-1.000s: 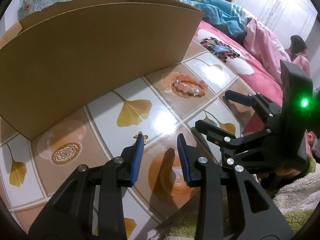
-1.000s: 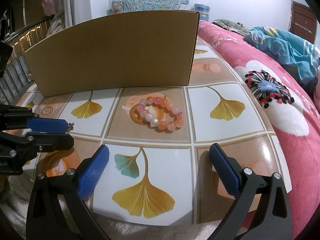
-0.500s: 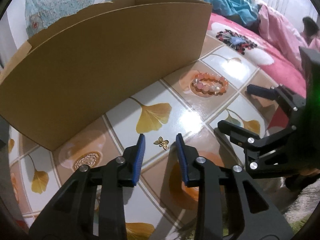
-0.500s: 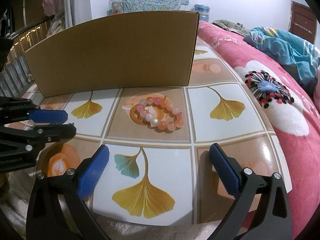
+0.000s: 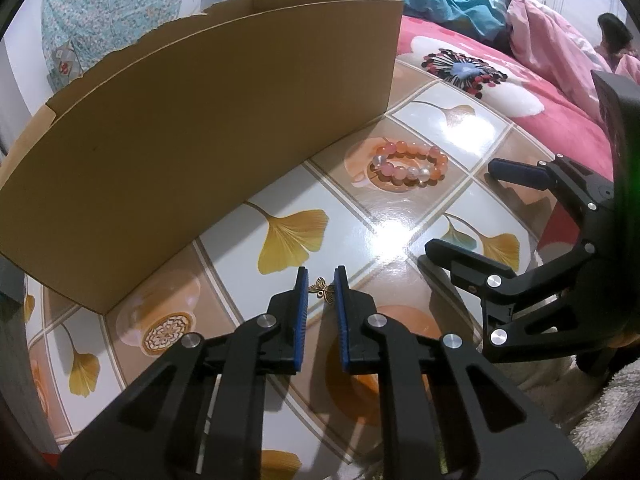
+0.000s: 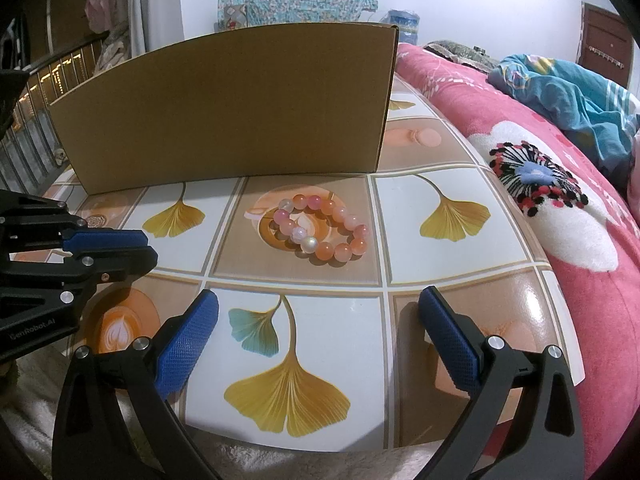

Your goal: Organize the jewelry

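Note:
A small gold butterfly charm [image 5: 325, 289] lies on the tiled board between the blue pads of my left gripper [image 5: 321, 280]; the jaws are narrowed around it with small gaps left on each side. A pink and orange bead bracelet [image 5: 409, 164] lies farther right on the board; it also shows in the right wrist view [image 6: 322, 235]. My right gripper [image 6: 318, 322] is wide open and empty, low over the board's near edge, short of the bracelet. The left gripper shows at the left of the right wrist view [image 6: 132, 246].
A tall brown cardboard box [image 5: 192, 120] stands along the back of the ginkgo-leaf tiled board [image 6: 460, 252]. A pink flowered bedspread [image 6: 560, 208] lies to the right, with a blue blanket [image 6: 568, 88] behind. White fleece lies under the board's near edge.
My left gripper has moved forward so the butterfly charm now sits between its pads, and its jaws have narrowed. The right gripper has stayed still and open.

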The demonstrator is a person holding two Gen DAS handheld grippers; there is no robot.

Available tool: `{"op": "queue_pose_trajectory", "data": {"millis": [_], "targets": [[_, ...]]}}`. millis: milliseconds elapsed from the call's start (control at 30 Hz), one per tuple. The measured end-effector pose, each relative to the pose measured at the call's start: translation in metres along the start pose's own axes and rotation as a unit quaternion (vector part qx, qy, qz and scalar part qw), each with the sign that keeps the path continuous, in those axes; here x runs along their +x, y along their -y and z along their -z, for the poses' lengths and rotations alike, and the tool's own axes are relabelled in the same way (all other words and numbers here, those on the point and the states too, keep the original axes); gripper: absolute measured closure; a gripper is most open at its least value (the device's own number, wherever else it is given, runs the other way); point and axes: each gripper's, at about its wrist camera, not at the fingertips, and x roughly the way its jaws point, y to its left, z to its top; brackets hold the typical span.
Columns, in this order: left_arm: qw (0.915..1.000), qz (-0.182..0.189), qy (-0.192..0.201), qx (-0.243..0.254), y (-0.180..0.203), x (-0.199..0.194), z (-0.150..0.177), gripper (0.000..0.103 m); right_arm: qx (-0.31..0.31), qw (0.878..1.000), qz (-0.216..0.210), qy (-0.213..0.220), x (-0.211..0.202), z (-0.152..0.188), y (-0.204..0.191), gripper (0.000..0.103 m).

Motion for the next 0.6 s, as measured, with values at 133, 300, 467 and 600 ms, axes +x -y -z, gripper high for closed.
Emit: {"op": "queue_pose_trajectory", "data": {"millis": [133, 300, 467, 600], "targets": [[1.0000, 0.004, 0.001, -0.002, -0.002, -0.001, 0.001, 0.091, 0.000, 1.000, 0.000, 0.001, 0.000, -0.001, 0.000, 0.006], [0.9999, 0.004, 0.003, -0.009, -0.005, -0.004, 0.003, 0.091, 0.000, 1.000, 0.000, 0.001, 0.000, 0.000, 0.000, 0.006], [0.9998, 0.000, 0.012, -0.018, -0.011, -0.010, 0.003, 0.091, -0.003, 1.000, -0.001, -0.003, -0.001, 0.000, 0.000, 0.006], [0.9993, -0.005, 0.017, -0.033, -0.017, -0.014, 0.005, 0.091, -0.013, 1.000, -0.008, -0.015, 0.001, -0.003, 0.000, 0.006]]}}
